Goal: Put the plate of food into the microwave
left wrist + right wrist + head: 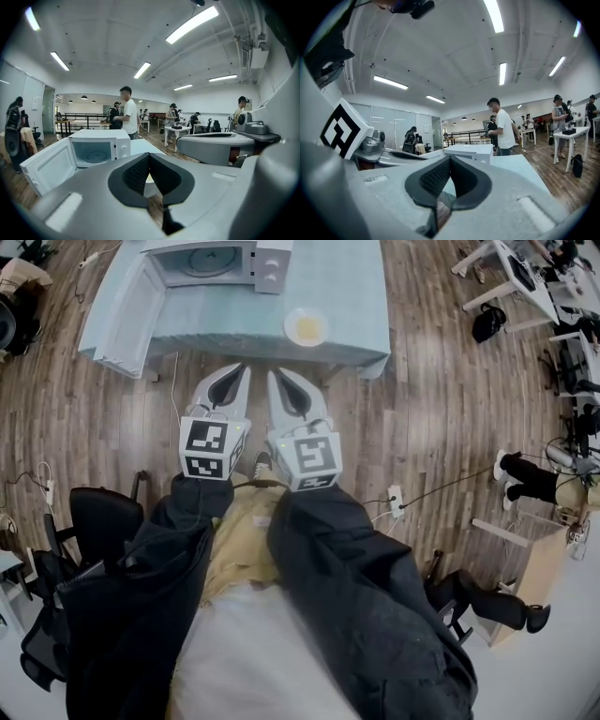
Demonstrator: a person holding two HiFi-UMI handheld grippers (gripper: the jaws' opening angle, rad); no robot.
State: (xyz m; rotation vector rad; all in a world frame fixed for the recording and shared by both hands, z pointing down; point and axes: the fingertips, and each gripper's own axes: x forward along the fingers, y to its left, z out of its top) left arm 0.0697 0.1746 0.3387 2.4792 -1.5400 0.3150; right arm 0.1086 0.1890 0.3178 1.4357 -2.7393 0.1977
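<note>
1. The left tool (241, 368) is clenched: its jaw tips meet with nothing between them.
2. The right tool (277, 375) is clenched and empty too. It is just beside the left one, and both are over the wooden floor (441, 381), short of the worktop (356, 292).
3. The plate of food (307, 327) sits near the worktop's front edge, at 1 o'clock from the tools and apart from them.
4. The microwave (225, 261) stands at the plate's 10 o'clock, with its door (127, 310) swung open toward 8 o'clock.
</note>
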